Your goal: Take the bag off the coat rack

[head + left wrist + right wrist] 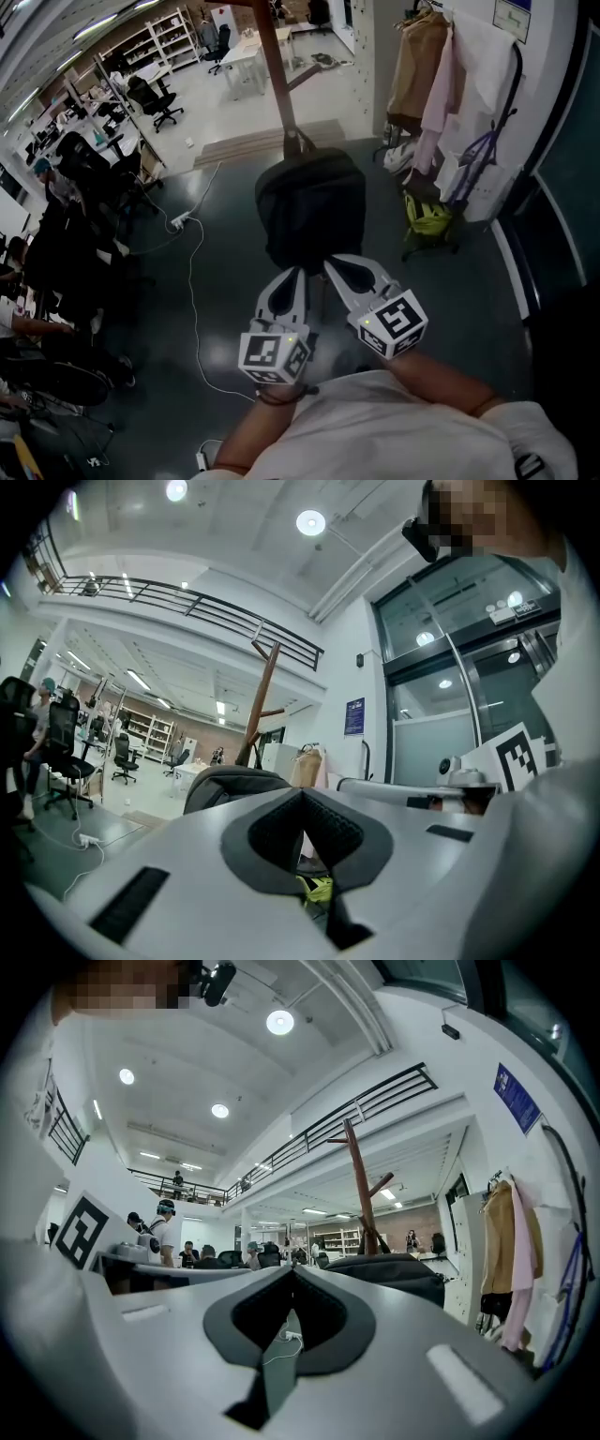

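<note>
Two tools reach forward side by side. The left tool (298, 276) has its tips together with nothing between them, and the right tool (330, 264) is closed the same way, also empty. Both tips point at the lower edge of one black bag (311, 208); whether they touch it is unclear. The bag is closed, so its contents are hidden. It hangs by its top loop on the single brown rack (277, 70), whose top is cut off. One white cable (195, 281) trails over the floor (225, 300) to the left. To the right a yellow-green pack (427, 218) lies under three hanging garments (433, 80)
</note>
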{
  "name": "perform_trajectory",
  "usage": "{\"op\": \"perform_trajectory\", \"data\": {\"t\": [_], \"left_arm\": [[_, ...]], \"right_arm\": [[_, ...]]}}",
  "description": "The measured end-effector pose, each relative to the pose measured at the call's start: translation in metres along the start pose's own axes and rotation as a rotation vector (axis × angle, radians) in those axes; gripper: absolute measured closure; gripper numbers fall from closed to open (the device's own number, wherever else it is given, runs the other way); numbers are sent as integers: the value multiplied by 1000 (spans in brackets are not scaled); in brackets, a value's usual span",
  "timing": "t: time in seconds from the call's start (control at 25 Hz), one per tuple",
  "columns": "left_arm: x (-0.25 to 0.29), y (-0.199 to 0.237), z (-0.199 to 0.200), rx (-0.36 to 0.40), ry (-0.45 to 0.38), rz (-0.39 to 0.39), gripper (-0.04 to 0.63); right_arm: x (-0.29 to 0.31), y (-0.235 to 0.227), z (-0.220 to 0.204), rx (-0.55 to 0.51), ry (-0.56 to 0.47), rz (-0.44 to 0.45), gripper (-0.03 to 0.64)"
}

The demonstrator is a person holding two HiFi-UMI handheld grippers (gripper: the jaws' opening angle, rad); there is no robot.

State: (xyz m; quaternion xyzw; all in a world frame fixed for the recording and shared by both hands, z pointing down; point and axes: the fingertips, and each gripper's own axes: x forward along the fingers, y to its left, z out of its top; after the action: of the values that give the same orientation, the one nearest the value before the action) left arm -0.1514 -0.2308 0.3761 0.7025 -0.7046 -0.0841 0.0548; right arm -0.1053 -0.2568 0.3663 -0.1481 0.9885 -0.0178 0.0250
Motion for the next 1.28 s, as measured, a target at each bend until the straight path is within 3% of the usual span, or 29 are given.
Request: {"op": "perform_trajectory", "data": {"t": [0.56, 1.28], "left_arm": [[58, -14, -11, -18, 1, 13, 589], [128, 49, 7, -55, 3, -71, 589]], "right_arm": [[2, -63, -9, 41, 17, 28, 614], [78, -107, 1, 8, -9, -69, 612]]}}
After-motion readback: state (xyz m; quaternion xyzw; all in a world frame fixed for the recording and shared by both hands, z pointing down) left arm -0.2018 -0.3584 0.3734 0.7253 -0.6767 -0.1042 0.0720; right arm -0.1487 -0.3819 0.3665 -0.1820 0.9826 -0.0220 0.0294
